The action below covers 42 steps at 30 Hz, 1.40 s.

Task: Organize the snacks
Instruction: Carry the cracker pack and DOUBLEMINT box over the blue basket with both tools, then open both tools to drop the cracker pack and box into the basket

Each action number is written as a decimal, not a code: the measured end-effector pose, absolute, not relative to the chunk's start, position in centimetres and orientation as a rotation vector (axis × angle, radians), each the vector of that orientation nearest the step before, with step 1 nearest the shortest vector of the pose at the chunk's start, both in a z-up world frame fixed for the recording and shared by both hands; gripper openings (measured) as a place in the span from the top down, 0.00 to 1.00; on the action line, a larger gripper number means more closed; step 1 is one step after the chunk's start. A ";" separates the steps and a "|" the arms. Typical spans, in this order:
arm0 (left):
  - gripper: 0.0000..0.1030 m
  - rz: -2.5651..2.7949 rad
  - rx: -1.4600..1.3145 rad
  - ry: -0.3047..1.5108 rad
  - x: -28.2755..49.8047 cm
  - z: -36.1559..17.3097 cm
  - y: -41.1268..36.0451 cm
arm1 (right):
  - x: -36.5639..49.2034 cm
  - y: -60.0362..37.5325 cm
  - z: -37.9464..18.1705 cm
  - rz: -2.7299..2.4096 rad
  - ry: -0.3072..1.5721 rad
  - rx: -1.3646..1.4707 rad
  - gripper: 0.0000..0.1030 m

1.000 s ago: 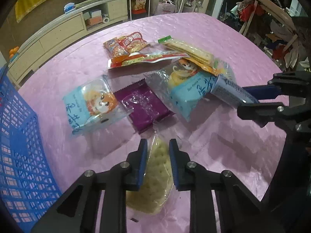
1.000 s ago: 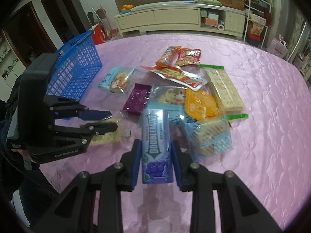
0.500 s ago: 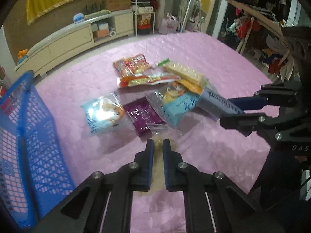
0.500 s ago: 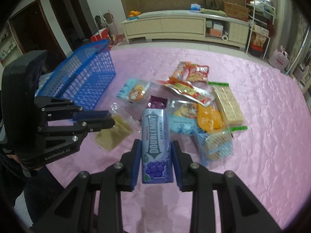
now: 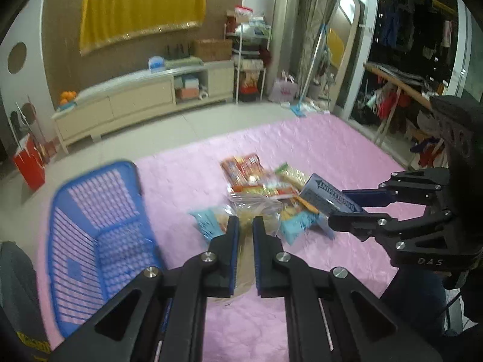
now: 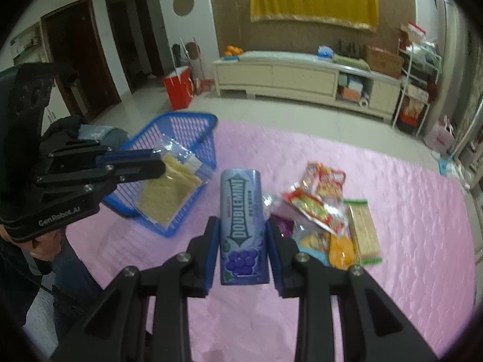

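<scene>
My left gripper (image 5: 246, 226) is shut on a clear bag of pale crackers (image 6: 167, 193), lifted above the pink table; in the right wrist view the bag hangs in front of the blue basket (image 6: 184, 126). My right gripper (image 6: 240, 226) is shut on a purple Doublemint gum pack (image 6: 243, 214), also raised; the left wrist view shows that pack (image 5: 327, 199) at the right. A heap of snack packets (image 6: 326, 214) lies on the table beyond both grippers. The blue basket (image 5: 90, 223) stands at the left, its floor bare where it shows.
The pink quilted tablecloth (image 6: 407, 256) covers the table. A person's dark sleeve and hand (image 6: 39, 247) are behind the left gripper. Far off are a cream sideboard (image 6: 302, 75), a red box (image 6: 178, 90) and a clothes rack (image 5: 398, 90).
Both grippers have risen from the table. The left one closed on the cracker bag and lifted it toward the basket; the right one kept its hold on the gum pack.
</scene>
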<state>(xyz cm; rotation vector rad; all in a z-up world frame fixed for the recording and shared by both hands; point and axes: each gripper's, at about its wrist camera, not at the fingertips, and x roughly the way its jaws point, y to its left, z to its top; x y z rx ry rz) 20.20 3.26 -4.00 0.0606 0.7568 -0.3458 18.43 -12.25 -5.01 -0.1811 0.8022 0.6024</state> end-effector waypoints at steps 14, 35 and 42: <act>0.92 -0.197 0.023 0.706 19.3 -0.1 12.4 | 20.7 -0.9 -3.1 0.766 0.786 -0.271 0.66; 0.92 -0.091 -0.093 0.839 21.6 -7.5 21.0 | 24.8 6.6 -10.5 0.814 0.953 -0.347 0.66; 0.92 -0.104 -0.079 0.872 22.7 -8.8 21.3 | 25.3 6.9 -10.9 0.824 0.960 -0.349 0.66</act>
